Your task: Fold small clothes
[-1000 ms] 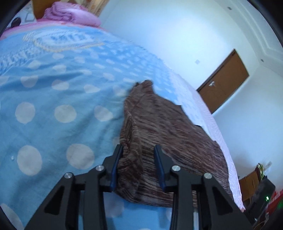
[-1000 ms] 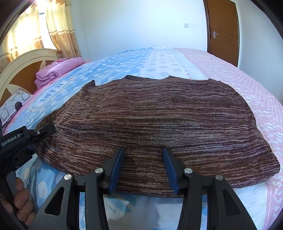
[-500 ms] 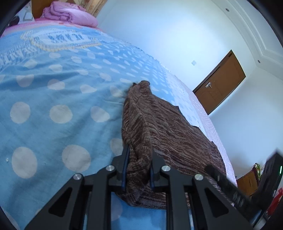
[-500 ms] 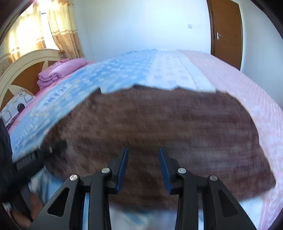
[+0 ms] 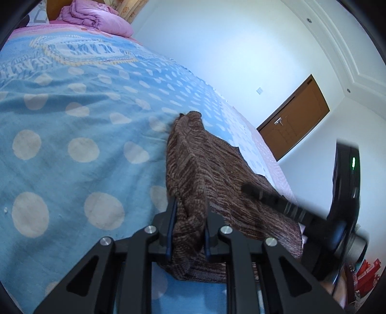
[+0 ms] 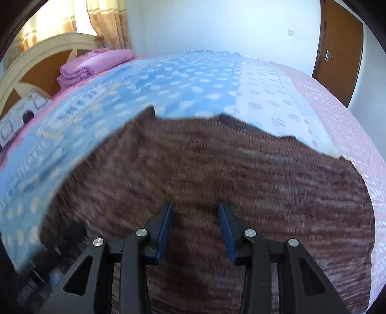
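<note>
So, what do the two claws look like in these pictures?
Both look alike. The left claw and right claw have matte black angular frames with triangular cut-outs, round silver bolts and thin blue pads inside the fingers. No cables or markings show.

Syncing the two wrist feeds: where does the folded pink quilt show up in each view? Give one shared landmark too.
Left wrist: folded pink quilt at the top left edge, at the far end of the blue dotted bedspread.
Right wrist: folded pink quilt upper left, in front of the headboard.
Shared landmark: the brown door, right of centre in the left view, top right in the right view.
</note>
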The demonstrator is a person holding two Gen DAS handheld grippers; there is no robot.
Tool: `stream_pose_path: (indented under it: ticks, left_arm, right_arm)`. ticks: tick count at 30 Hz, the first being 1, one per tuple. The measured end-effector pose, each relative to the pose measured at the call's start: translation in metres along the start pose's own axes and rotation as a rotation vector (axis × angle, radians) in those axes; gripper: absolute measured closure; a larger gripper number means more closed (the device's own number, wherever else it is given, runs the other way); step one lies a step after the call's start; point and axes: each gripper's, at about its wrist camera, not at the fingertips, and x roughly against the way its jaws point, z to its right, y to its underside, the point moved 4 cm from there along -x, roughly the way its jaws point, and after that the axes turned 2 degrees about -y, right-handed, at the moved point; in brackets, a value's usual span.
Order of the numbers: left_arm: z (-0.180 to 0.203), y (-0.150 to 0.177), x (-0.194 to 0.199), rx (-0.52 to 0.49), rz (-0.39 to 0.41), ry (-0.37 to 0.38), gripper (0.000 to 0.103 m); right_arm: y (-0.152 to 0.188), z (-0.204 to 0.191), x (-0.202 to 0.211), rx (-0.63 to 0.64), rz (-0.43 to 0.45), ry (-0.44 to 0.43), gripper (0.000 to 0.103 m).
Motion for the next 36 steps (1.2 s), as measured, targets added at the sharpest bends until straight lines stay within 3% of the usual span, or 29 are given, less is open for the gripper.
stream_pose_path:
  ticks: [2,6,10,12,14,18,21,24,26,28,32,36]
  left_arm:
    - [0.000,0.001,0.002,-0.003,0.009,-0.006,0.084]
    - [0.001,0.001,0.002,-0.013,0.015,-0.010,0.084]
    - [-0.001,0.001,0.001,-0.003,0.013,0.003,0.084]
    - [-0.001,0.001,0.001,-0.004,0.013,0.007,0.084]
    - [-0.001,0.002,0.001,-0.004,0.014,0.013,0.084]
    - [-0.001,0.002,0.001,-0.006,0.016,0.016,0.084]
    - [-0.001,0.003,0.001,-0.008,0.016,0.018,0.084]
    - [-0.001,0.003,0.000,-0.012,0.017,0.019,0.084]
    - [-0.002,0.001,-0.001,-0.014,0.014,0.023,0.084]
    - [0.000,0.002,0.001,-0.019,0.012,0.028,0.084]
    - [0.008,-0.001,0.000,-0.054,-0.003,0.008,0.084]
    - [0.033,-0.004,0.005,-0.216,0.008,-0.035,0.084]
  right_arm:
    - [-0.018,-0.010,-0.008,-0.024,-0.015,-0.066,0.041]
    - [-0.052,-0.042,-0.043,-0.005,-0.070,-0.146,0.040]
    - [-0.062,-0.076,-0.086,0.106,-0.164,-0.113,0.040]
    - [-0.063,-0.088,-0.098,0.165,-0.171,-0.085,0.032]
    - [-0.060,-0.100,-0.105,0.230,-0.189,-0.086,0.016]
    - [-0.051,-0.119,-0.111,0.378,-0.193,-0.027,0.016]
    - [-0.050,-0.113,-0.111,0.360,-0.177,-0.032,0.021]
    - [-0.055,-0.102,-0.105,0.333,-0.173,-0.008,0.049]
    - [-0.059,-0.091,-0.100,0.282,-0.173,-0.014,0.075]
    - [-0.063,-0.078,-0.092,0.179,-0.171,-0.087,0.084]
    - [-0.068,-0.056,-0.075,0.037,-0.129,-0.184,0.088]
    - [-0.071,-0.026,-0.048,-0.085,-0.071,-0.255,0.089]
